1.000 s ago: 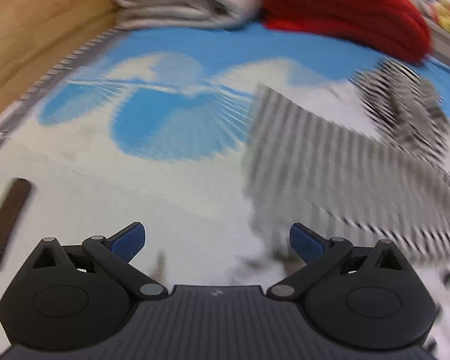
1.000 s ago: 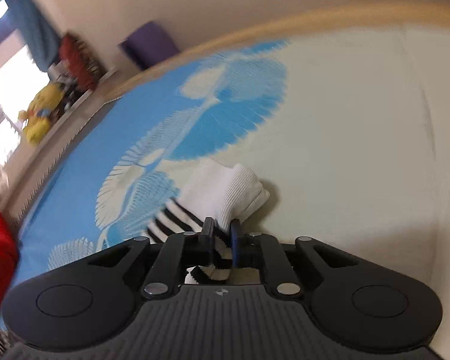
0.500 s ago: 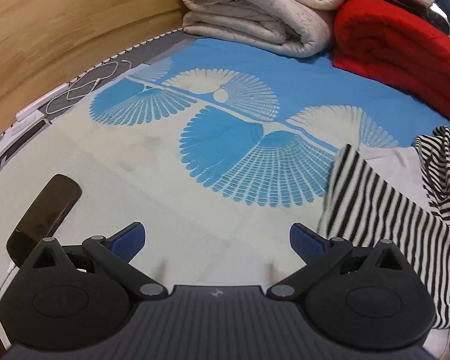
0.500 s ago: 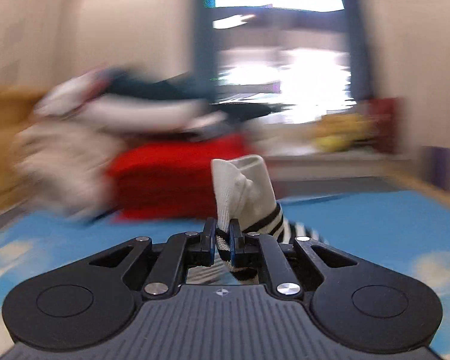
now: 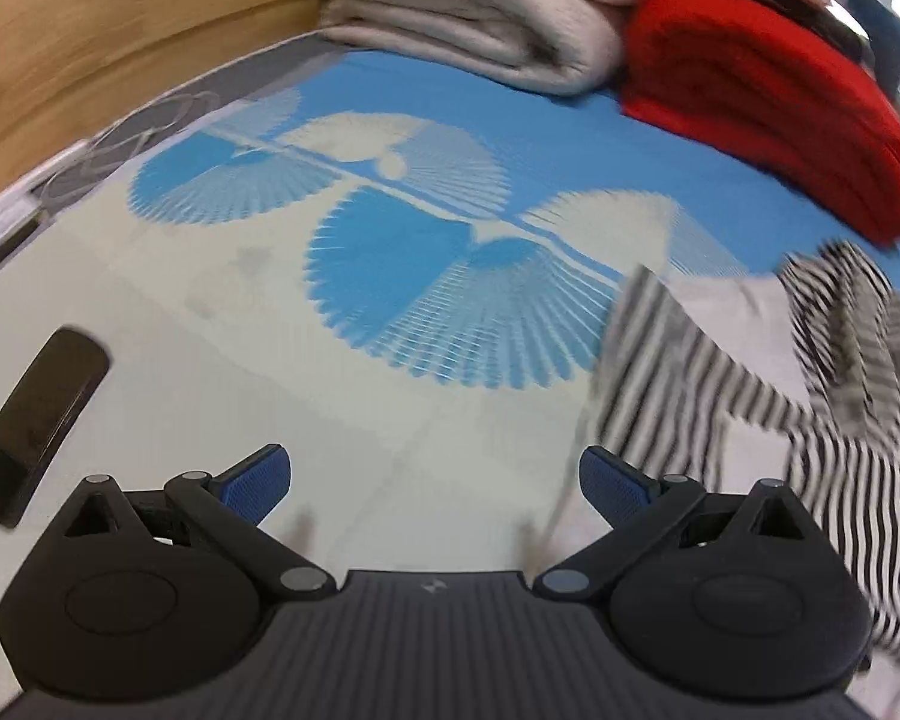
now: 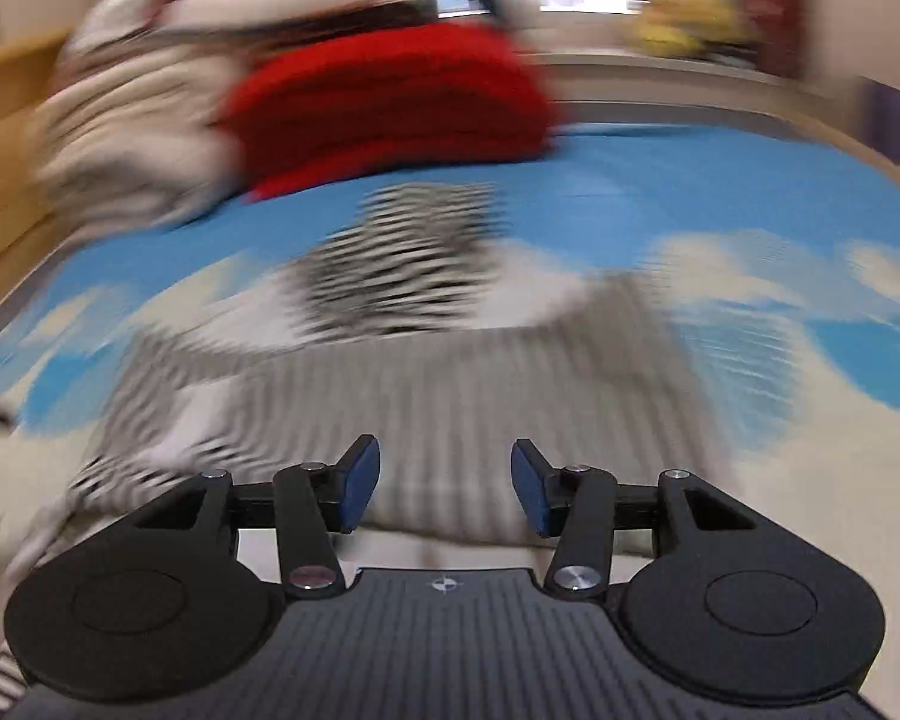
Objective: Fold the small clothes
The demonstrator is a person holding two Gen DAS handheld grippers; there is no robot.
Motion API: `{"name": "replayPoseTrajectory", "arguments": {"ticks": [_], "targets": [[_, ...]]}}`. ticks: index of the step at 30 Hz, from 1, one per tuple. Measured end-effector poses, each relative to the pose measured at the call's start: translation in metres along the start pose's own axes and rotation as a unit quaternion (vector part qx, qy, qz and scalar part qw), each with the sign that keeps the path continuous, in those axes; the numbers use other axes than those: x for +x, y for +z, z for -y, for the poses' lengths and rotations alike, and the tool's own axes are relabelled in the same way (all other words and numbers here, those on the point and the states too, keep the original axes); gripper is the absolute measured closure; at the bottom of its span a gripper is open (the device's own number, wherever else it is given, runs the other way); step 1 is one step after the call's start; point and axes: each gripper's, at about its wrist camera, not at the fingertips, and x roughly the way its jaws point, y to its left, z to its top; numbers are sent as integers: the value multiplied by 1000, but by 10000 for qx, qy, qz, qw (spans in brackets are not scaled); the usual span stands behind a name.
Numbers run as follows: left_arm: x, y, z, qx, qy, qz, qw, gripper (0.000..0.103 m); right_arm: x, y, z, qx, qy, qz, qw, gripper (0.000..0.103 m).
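Left gripper [image 5: 435, 477]: jaws spread wide, blue pads [image 5: 252, 483] far apart, nothing between them. Angled steeply down at the bed from above, level across its own view, linkage arms splayed out to both sides.

Right gripper [image 6: 445, 483]: jaws about half apart, just been opening, pads [image 6: 360, 480] clear of everything, nothing gripped. Tilted downward, less steeply than the left, aimed toward the far end of the bed. Sits almost level in its view, right side a touch lower. Heavy blur everywhere beyond the fingers in the right wrist view; lighter blur in the left wrist view.
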Motion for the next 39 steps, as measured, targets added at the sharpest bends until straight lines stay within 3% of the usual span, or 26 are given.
{"name": "replayPoseTrajectory", "arguments": {"ticks": [3,7,14,26,39], "targets": [[-5,-12,21,514,25,111,9986,0,-26,-25,35,375,-372,-70,9986,52],[-13,-30,44,898,-33,179,9958,0,-31,-50,48,682,-291,-289,9968,52],[-18,-58,79,1571,127,336,9869,0,-29,-43,43,115,-409,-287,9987,51],[-23,-70,92,1748,-119,314,9840,0,-11,-44,44,12,-430,-561,9975,50],[-23,-70,92,1720,-123,274,9846,0,-4,-45,51,160,-434,-694,9965,50]]}}
